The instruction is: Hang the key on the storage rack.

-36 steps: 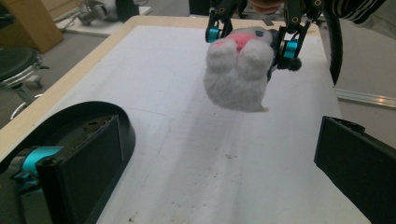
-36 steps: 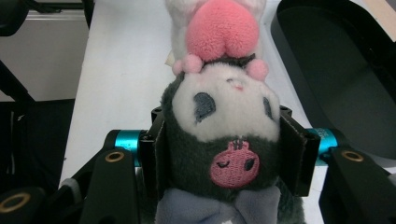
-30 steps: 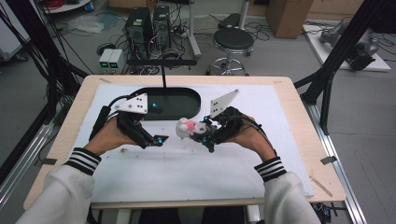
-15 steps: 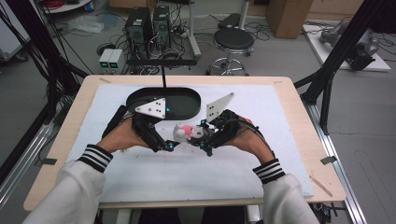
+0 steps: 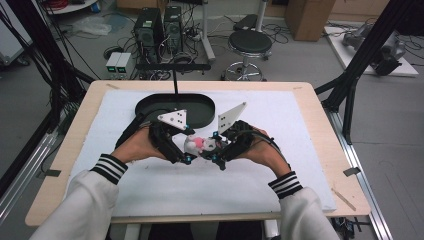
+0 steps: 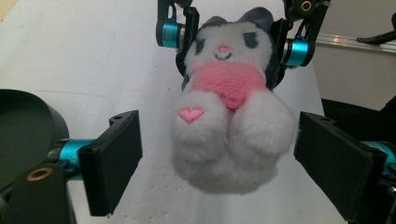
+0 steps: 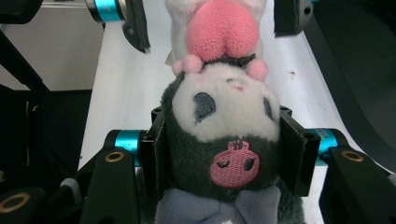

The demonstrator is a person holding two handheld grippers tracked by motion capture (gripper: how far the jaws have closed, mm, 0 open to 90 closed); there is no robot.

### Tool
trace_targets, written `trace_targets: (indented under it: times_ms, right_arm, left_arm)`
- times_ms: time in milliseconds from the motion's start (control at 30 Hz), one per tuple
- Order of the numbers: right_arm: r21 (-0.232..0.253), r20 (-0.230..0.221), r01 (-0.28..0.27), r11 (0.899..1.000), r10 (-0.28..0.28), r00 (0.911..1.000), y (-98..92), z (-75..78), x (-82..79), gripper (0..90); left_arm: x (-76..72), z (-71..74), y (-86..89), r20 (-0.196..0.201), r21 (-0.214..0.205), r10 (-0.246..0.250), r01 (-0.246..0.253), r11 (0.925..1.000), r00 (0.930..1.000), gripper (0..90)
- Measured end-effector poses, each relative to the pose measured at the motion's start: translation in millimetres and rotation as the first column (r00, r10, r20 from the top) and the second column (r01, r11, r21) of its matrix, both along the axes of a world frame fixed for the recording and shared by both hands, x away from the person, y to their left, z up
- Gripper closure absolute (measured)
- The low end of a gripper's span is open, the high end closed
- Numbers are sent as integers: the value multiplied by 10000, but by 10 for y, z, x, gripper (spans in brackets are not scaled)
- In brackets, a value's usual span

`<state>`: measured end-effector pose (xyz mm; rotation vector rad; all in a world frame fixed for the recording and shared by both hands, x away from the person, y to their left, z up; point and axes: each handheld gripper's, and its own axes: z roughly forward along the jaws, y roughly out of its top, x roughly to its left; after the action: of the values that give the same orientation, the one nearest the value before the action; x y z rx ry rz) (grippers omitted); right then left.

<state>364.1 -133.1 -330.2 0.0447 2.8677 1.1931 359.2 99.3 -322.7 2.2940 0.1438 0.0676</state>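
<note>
The right gripper (image 5: pixel 216 156) clamps a small plush toy (image 5: pixel 196 145) by its dark head: in the right gripper view its two black fingers (image 7: pixel 295 154) press into both sides of the plush toy (image 7: pixel 219 135), just beside the white face, with a pink skull patch and a grey bow nearest the camera and the pink heart pointing away. The toy hangs between the two grippers, above the white mat (image 5: pixel 300 125) that covers the desk (image 5: pixel 325 105). The left gripper (image 5: pixel 186 152) faces it from the opposite side; its jaws have just been closing, and the toy's white body lies between them. In the left gripper view the left gripper (image 6: pixel 219 161) shows its fingers (image 6: pixel 114 158) on either side of the toy's (image 6: pixel 229 135) round lower half, with a clear gap of mat showing at the left pad and a narrow gap at the right, so they do not yet press on it. The right gripper's fingers appear beyond, at the top of that view, holding the head at the ears. A black oval tray (image 5: pixel 200 107) lies on the mat just behind the left gripper, and its dark rim (image 6: pixel 28 126) shows beside the left finger. Both hands, in striped-cuffed white sleeves, hold the grippers close together near the middle of the mat.
</note>
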Motion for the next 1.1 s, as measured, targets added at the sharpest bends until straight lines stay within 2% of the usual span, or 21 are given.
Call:
trace_targets:
  times_ms: [100,167,233,300,367,433,633,700,733,767,800,867,900,1100]
  right_arm:
    - [-11,-11,12,10000,-12,10000,9,-8,8,448]
    - [11,-59,1,10000,-1,10000,14,-11,14,448]
    - [-11,-75,-13,10000,13,10000,18,-9,23,448]
    - [-8,-95,-54,10000,54,9999,26,-8,27,448]
    - [-102,-55,-73,9999,73,10000,38,-12,29,448]
    - [-94,-114,-68,9999,67,9999,38,-15,32,448]
    - [-14,-139,-68,10000,68,9999,38,-15,42,442]
    - [42,-86,-253,9997,253,9996,48,-23,39,367]
    - [42,-86,-253,9997,253,9996,48,-23,39,367]
    - [1,83,-246,9997,246,9997,59,-19,25,310]
    - [45,245,-280,9996,279,9993,73,-20,8,167]
    - [177,310,-159,9997,154,9994,97,-28,-20,41]
    - [201,567,-52,9998,41,9984,107,-26,-41,4]
    - [586,550,358,9976,-390,9977,54,24,-55,4]
  left_arm:
    - [1,10,-15,-221,-2,-98,98,10000,9997,250]
    - [-8,7,-29,-250,108,-170,173,9998,9995,345]
    - [-6,-1,-43,-257,271,-74,81,9996,9996,363]
    - [-11,3,-39,29,501,-61,60,9987,10000,480]
    - [-29,-1,-45,168,530,-21,12,9986,9999,522]
    - [-39,5,-48,277,603,16,-33,9982,9996,528]
    - [-38,15,-30,218,526,98,-109,9986,9997,551]
    - [-47,19,-26,188,498,106,-115,9987,9998,553]
    - [-53,24,-26,257,474,130,-142,9988,9996,553]
    - [-60,35,-26,232,436,202,-212,9988,9995,553]
    - [-62,42,-26,231,406,207,-216,9989,9995,553]
    - [-71,60,-31,276,341,254,-263,9991,9993,553]
    - [-73,62,-34,252,283,281,-288,9992,9993,553]
    - [-89,101,-25,289,105,366,-369,9993,9989,553]
